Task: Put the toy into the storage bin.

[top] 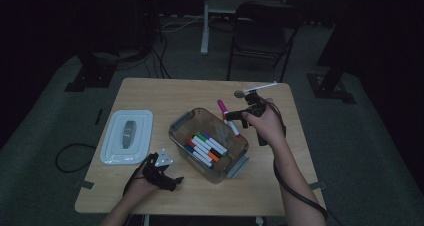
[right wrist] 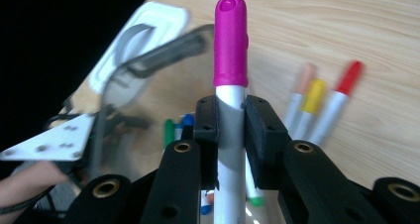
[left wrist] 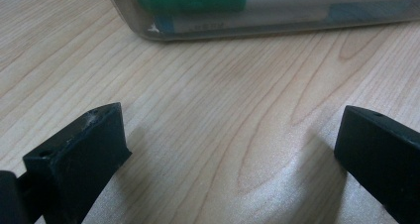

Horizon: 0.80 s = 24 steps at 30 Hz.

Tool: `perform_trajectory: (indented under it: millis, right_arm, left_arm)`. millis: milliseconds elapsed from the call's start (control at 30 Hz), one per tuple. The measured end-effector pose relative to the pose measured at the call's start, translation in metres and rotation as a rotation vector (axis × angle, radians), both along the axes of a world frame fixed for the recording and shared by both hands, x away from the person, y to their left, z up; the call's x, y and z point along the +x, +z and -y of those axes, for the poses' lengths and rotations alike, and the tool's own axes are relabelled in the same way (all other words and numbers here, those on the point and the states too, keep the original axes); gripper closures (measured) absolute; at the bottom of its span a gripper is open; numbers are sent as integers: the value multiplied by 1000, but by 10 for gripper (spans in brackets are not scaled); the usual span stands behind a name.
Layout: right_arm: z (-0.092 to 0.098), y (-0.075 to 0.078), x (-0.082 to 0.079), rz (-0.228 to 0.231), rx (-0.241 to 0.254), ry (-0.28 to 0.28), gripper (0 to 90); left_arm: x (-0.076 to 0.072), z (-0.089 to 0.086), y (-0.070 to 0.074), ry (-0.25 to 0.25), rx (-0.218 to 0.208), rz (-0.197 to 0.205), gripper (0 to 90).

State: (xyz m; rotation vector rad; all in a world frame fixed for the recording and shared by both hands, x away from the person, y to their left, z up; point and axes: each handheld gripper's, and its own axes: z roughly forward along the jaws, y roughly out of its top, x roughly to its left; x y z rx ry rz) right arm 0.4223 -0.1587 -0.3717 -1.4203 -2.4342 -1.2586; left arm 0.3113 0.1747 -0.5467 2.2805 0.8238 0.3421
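Fingers of the right gripper (right wrist: 230,130) clamp the pink marker (right wrist: 231,40) mid-barrel, cap ahead of them, likely for binning; left gripper (left wrist: 233,149) rests wide open before the clear bin (top: 209,145).

Both grippers black — right gripper (right wrist: 230,125) with brass-ringed screw holes, left gripper (top: 167,178) topped by a grey three-cornered plate — trailing black cables

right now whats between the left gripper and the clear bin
Nothing: only bare wooden table separates the open left gripper from the clear bin, as the left gripper view shows.
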Motion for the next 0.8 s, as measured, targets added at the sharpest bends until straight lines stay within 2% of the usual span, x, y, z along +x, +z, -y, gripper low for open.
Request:
perform_trajectory:
  millis: [33,100,167,200,267,300,333,367,433,567,667,800]
  right_arm:
    - [-12,5,-4,12,-7,45,767]
    - [-17,6,-6,14,-8,59,767]
    - [-36,8,-10,18,-17,123,766]
    - [-36,8,-10,18,-17,123,766]
    - [-49,6,-12,10,-16,160,767]
    - [-63,1,-13,-4,-36,197,767]
    - [-63,1,-13,-4,-36,197,767]
    - [-75,-6,-14,-17,-58,227,767]
    - [-81,-11,-13,-32,-63,244,767]
    - [-106,-33,-9,-71,-113,271,767]
    - [-113,-41,-7,-85,-133,282,767]
    - [-124,-54,-7,-131,-159,310,767]
  left_arm:
    - [0,0,0,-1,1,0,4]
    - [0,0,0,0,-1,-1,4]
    - [0,0,0,0,-1,-1,4]
    - [0,0,0,0,-1,-1,4]
    - [0,0,0,0,0,-2,4]
    - [0,0,0,-2,1,-2,4]
    - [0,0,0,-2,1,-2,4]
    - [0,0,0,-1,1,-1,4]
    - [0,0,0,0,0,-1,4]
    - [0,0,0,-1,1,-2,4]
    - [0,0,0,-1,0,-2,4]
    - [0,0,0,-1,1,-1,4]
